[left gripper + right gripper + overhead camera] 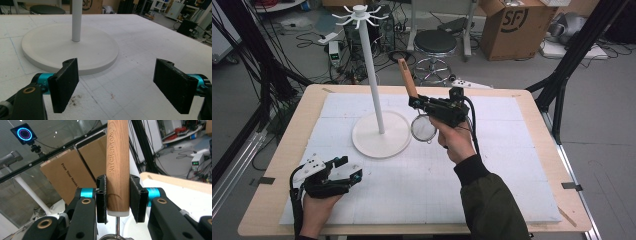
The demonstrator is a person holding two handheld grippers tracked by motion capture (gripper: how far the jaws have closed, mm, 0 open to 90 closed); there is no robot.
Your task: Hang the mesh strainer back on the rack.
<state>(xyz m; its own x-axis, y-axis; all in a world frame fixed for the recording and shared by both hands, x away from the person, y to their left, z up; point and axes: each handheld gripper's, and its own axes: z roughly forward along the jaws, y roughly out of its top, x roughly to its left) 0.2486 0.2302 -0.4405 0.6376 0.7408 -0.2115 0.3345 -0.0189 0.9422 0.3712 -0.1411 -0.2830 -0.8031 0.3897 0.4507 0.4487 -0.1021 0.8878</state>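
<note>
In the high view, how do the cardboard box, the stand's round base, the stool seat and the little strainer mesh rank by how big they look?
Largest to smallest as they look:
1. Cardboard box
2. Stand's base
3. Stool seat
4. Strainer mesh

The box and stool stand farther from the camera, and the strainer is lifted towards it, so true sizes may differ.

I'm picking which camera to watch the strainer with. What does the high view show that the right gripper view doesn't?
High view: the strainer's mesh bowl hanging over the table, the stand's hooked top, and the left gripper, open near the front edge.

Right gripper view: the words KITCHEN TOOL on the wooden handle, and the pads clamping its lower end.

Both: the right gripper shut on the handle, which points upward.
</note>
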